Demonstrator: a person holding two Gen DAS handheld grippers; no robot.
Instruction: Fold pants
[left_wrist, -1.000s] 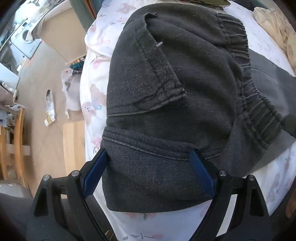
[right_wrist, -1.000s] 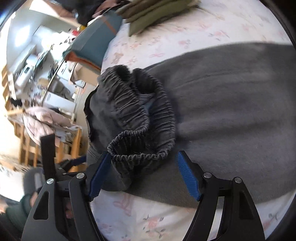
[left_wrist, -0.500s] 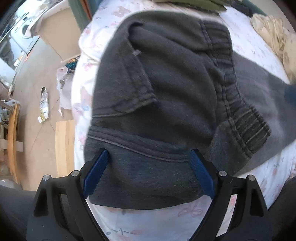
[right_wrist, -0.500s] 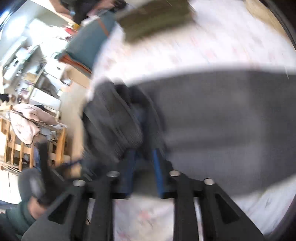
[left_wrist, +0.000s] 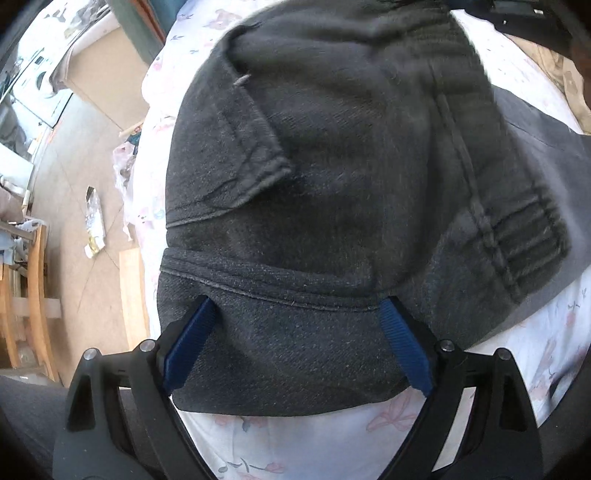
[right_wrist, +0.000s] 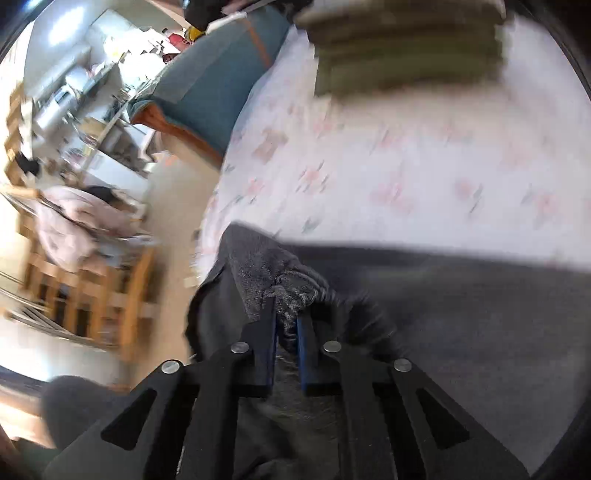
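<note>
Fold step under way: right gripper pinched narrow on waistband of dark pants lying on floral bedsheet; left gripper wide, straddling near edge; next likely carry waistband over

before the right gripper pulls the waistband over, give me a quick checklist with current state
1. Right gripper shut on the pants waistband: ok.
2. Left gripper open, fingers either side of the dark pants: ok.
3. Left gripper pinning the cloth down: cannot tell.
4. Pants lying on the floral bedsheet, not hanging off the edge: ok.
5. Olive folded stack apart from the pants: ok.
6. Grip depth on the waistband: cannot tell, the right view is blurred.
</note>
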